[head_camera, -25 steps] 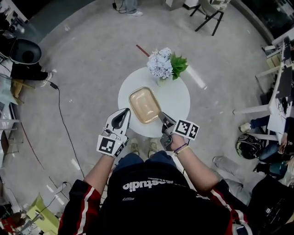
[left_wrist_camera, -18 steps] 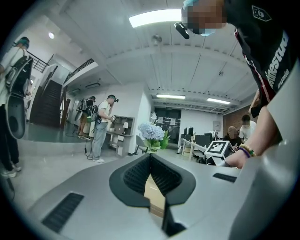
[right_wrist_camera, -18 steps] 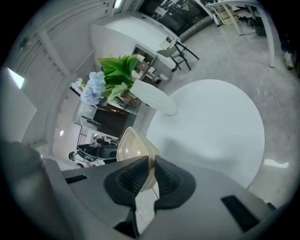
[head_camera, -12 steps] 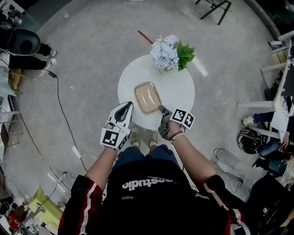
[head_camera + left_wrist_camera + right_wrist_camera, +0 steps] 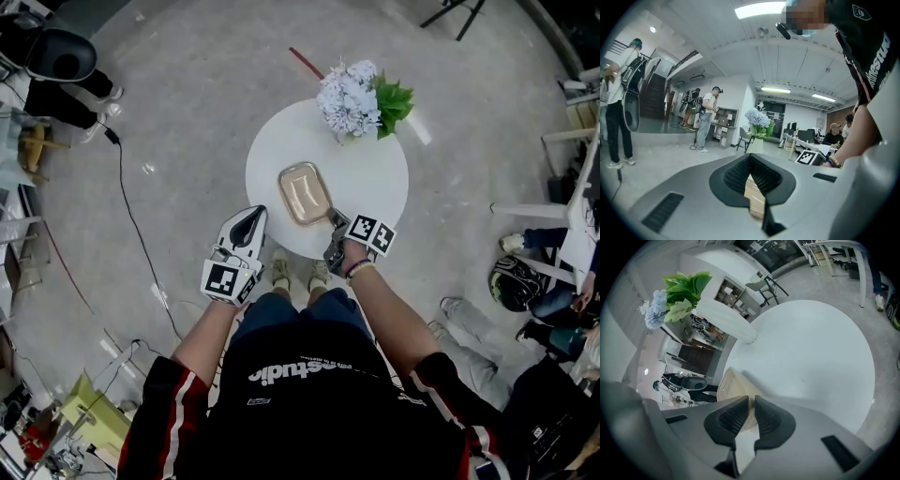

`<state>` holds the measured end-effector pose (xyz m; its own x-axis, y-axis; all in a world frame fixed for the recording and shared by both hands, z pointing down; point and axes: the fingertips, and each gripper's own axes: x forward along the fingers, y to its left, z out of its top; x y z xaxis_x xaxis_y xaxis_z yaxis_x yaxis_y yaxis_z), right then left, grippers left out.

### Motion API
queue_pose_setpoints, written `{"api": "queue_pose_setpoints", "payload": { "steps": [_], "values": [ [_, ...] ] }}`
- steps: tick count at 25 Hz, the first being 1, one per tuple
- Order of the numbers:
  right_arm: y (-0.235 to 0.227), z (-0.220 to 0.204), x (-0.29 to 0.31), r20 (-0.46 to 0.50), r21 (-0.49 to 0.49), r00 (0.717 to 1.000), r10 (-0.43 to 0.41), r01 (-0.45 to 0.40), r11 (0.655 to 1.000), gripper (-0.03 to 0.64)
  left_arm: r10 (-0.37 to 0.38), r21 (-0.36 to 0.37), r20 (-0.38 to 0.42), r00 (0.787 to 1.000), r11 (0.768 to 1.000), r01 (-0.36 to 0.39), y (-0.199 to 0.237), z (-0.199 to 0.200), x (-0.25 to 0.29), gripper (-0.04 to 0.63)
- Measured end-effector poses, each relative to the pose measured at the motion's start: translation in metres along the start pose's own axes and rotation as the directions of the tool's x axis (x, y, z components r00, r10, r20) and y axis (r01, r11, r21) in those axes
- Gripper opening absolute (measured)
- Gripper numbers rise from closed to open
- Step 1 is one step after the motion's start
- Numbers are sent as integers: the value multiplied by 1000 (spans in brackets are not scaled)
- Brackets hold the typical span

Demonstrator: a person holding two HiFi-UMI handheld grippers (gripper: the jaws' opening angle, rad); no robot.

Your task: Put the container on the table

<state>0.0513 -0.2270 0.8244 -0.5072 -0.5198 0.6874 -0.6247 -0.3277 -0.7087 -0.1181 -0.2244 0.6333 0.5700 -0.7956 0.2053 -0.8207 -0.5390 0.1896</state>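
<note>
The container [image 5: 305, 192], a shallow beige tray, sits over the near-middle of the round white tabletop [image 5: 370, 183], its long side running away from the person. The right gripper [image 5: 333, 223] has it by the near right corner. In the right gripper view the jaws are drawn narrow, with the container's [image 5: 731, 385] rim pinched between them, and the rest of the tray reaches out beyond the tips over the tabletop [image 5: 811, 357]. Whether its base rests flat cannot be told. The right hand [image 5: 352, 261] is just past the tabletop's near edge, with the forearm stretched forward from the body and the marker cube [image 5: 371, 234] facing up. The left gripper [image 5: 255, 217] hangs off the tabletop's near left edge, above the floor [image 5: 169, 122], pointing forward and clear of the container. In the left gripper view its jaws meet at the tips with nothing gripped [image 5: 750, 155]. Flowers [image 5: 354, 98] stand at the far edge of the tabletop, well apart from the container.
</note>
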Motion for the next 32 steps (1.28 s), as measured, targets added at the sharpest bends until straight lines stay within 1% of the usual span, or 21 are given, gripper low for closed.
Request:
{"api": "queue_pose_setpoints", "payload": {
  "steps": [3, 11, 15, 18, 25, 29, 32],
  "values": [
    [-3, 2, 5, 22, -12, 1000, 1, -1, 1000, 57, -13, 2, -8, 1000, 1000, 13, 0, 0, 1, 22],
    [-8, 0, 16, 20, 44, 1000, 23, -24, 999, 61, -3, 8, -27, 1000, 1000, 3, 5, -1, -1, 22],
    [-11, 0, 18, 6, 33, 1000, 23, -23, 999, 66, 3, 13, -31, 1000, 1000, -3, 7, 2, -3, 23],
    [-13, 1, 16, 4, 14, 1000, 12, -13, 1000, 87, 6, 28, -42, 999, 1000, -5, 7, 2, -6, 23],
    [-9, 8, -2, 37, 10, 999, 24, -24, 1000, 89, -7, 42, -33, 999, 999, 8, -1, 13, -12, 22],
    [2, 19, -15, 55, -44, 997, 51, -48, 998, 89, -8, 48, -24, 1000, 999, 9, -8, 20, -11, 23],
    [12, 27, -25, 77, -106, 995, 67, -59, 993, 77, -9, 63, -27, 1000, 998, 11, -14, 23, -11, 23]
  ]
}}
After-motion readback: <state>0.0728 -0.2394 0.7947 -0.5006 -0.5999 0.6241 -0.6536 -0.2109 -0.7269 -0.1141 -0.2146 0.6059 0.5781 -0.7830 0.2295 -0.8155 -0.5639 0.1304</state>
